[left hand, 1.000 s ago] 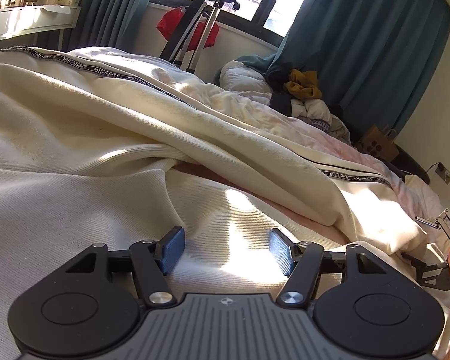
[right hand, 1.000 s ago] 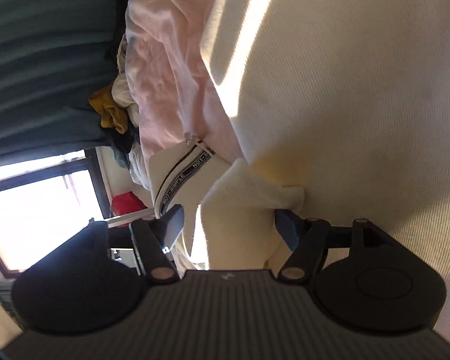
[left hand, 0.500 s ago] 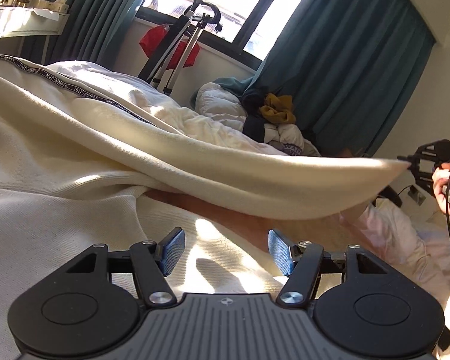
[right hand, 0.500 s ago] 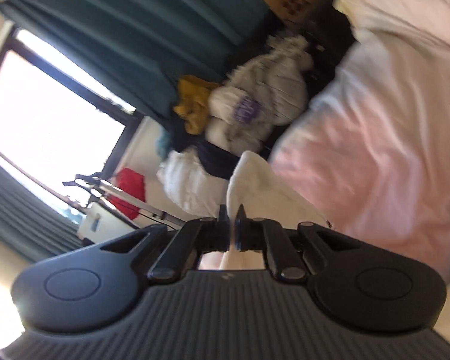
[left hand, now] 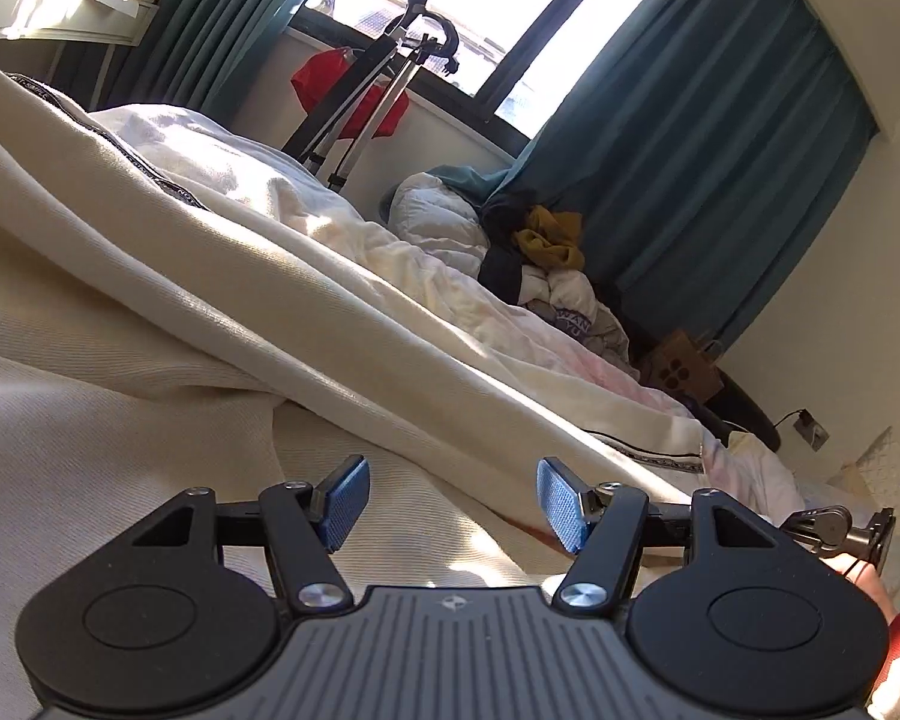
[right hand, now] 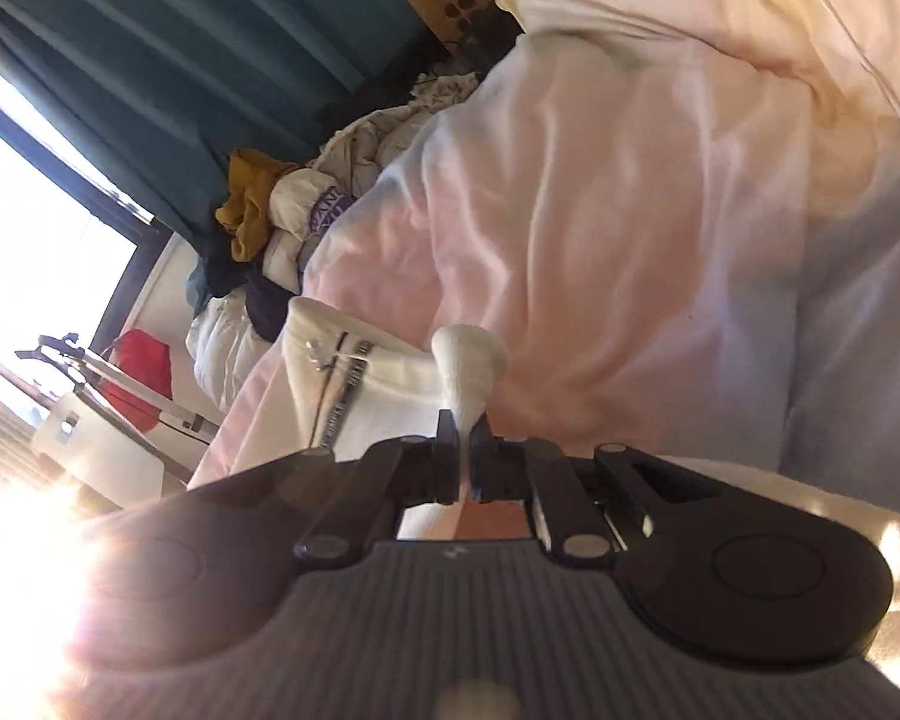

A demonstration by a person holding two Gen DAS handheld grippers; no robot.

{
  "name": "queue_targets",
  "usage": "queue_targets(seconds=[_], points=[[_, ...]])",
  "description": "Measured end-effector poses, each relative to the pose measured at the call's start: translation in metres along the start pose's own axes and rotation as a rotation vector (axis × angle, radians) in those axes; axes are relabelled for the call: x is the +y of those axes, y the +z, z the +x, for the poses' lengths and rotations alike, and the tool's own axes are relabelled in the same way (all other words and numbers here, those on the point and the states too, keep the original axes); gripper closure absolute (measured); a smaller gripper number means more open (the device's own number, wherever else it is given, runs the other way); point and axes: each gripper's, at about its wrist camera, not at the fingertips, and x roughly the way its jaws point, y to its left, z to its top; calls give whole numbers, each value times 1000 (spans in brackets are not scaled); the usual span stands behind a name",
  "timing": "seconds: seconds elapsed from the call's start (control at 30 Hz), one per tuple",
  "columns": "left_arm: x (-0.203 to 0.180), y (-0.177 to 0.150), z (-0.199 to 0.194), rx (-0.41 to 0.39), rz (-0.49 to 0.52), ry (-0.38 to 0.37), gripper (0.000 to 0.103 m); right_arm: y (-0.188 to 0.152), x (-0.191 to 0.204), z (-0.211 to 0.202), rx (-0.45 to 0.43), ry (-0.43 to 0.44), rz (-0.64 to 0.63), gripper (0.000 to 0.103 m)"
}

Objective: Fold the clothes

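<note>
1. My right gripper [right hand: 463, 450] is pinching a bunched tip of the cream garment [right hand: 390, 390]; jaws are nearly together with only the cloth between them.
2. Fabric is bulging out just past the fingertips [right hand: 447, 438] in a rounded knob; the rest of the piece, with its black lettered tape [right hand: 345, 390], is trailing off to the left of the jaws.
3. My left gripper [left hand: 450, 501] is hanging wide open, blue pads [left hand: 561, 510] apart, gripping nothing, hovering low over the cream garment [left hand: 150, 480].
4. In the left wrist view the garment is covering the near side of the bed; one long fold [left hand: 390, 354] is running diagonally across it toward the bed's right edge, ending at the taped hem [left hand: 648, 453].
5. The pink-white duvet [right hand: 600, 210] is lying under and beyond the garment.
6. A pile of other clothes [left hand: 540, 264], including a mustard piece [left hand: 549, 237], is sitting at the far end of the bed against the teal curtain [left hand: 720, 150].
7. A red item [left hand: 342, 90] and a folded metal frame [left hand: 378, 78] are standing by the window [left hand: 480, 0]; a brown paper bag [left hand: 687, 366] is sitting off the bed's far right corner.
</note>
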Motion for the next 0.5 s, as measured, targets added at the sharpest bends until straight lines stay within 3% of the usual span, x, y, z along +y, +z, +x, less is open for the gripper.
queue_targets(seconds=[0.03, 0.13, 0.27, 0.43, 0.5], points=[[0, 0, 1, 3, 2, 5, 38, -1, -6, 1, 12, -19, 2, 97], [3, 0, 5, 14, 3, 14, 38, 9, 31, -15, -58, 51, -103, 97], [4, 2, 9, 27, 6, 33, 38, 10, 39, -33, -116, 49, -157, 97], [7, 4, 13, 50, 19, 76, 38, -12, -4, -25, -73, -70, -178, 97], [8, 4, 15, 59, 25, 93, 38, -20, -16, -20, -51, -101, -129, 97]])
